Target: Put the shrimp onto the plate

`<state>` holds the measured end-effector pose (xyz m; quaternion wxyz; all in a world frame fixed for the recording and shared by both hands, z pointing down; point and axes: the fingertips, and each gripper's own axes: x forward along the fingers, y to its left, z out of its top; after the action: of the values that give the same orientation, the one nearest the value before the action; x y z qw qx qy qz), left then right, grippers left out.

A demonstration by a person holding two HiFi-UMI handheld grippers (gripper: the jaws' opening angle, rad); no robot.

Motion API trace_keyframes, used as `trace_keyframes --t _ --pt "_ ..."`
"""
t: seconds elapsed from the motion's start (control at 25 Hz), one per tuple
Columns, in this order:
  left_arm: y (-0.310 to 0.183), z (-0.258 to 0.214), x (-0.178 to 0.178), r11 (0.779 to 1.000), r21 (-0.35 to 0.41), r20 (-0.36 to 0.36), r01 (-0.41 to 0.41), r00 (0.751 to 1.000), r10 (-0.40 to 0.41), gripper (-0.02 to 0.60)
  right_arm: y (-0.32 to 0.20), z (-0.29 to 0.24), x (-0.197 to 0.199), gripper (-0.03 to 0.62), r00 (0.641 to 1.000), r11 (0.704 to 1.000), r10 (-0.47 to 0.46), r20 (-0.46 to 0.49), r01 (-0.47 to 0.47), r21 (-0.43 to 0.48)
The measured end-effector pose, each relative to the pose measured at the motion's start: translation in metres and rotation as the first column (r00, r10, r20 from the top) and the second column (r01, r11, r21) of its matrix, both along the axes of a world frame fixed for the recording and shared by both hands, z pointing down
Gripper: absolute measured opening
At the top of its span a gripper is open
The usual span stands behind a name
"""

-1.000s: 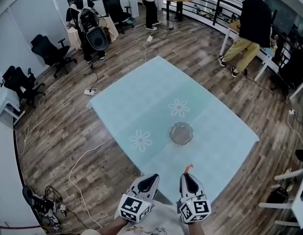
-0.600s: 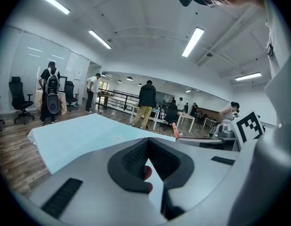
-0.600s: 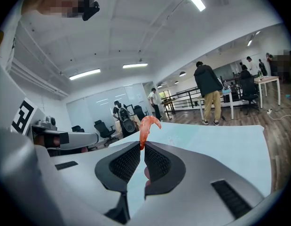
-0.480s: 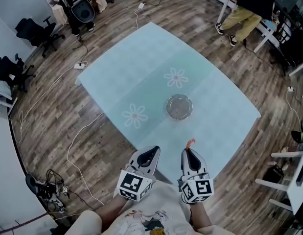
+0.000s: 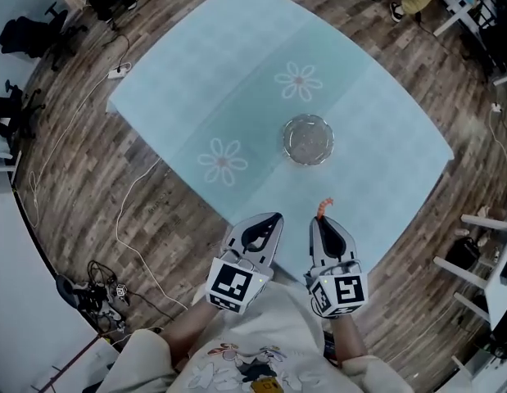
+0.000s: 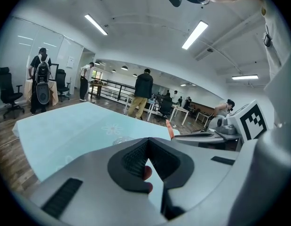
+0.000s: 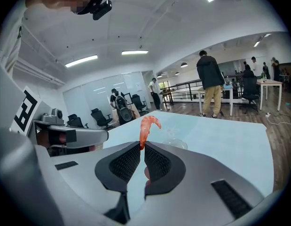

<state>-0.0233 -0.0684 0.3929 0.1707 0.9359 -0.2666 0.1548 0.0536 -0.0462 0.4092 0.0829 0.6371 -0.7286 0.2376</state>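
Although the shrimp (image 7: pixel 146 126) is already off the table (image 5: pixel 261 72), the transfer is not yet made. The plate (image 5: pixel 308 139) stands empty, and the shrimp is held in the air over the table's near part, well apart from the plate. On this evidence the pick-up is done. Carrying forward, lowering over the plate and release are left.

Right gripper (image 5: pixel 323 219): the jaws are pressed almost together and pinch the shrimp by its lower end at the very tips. The body stands upright above the tips and curls over at the top. Only a small part of it lies within the pads, so the hold looks slight, and a jolt could tip or drop it.

Left gripper (image 5: pixel 268 221): the jaws are closed tip to tip with nothing between them. It hangs just beside the right gripper and, as far as the views show, touches neither shrimp nor table.

Plate: clear glass, near the table's middle, close to a flower print (image 5: pixel 298 80). In the right gripper view it lies straight ahead, beyond the shrimp.
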Motion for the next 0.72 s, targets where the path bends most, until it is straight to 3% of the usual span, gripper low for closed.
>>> trace_keyframes --t 0.48,0.72 --pt "-0.025 0.044 0.007 0.996 -0.051 0.041 -0.075 0.996 0.077 0.008 -0.026 0.05 0.008 0.044 0.996 0.991 0.085 -0.022 -0.087 -0.103" --pt "-0.038 0.067 0.017 0.991 -0.079 0.054 -0.108 0.992 0.112 0.008 -0.039 0.084 0.016 0.044 0.994 0.972 0.103 -0.046 -0.111 -0.206"
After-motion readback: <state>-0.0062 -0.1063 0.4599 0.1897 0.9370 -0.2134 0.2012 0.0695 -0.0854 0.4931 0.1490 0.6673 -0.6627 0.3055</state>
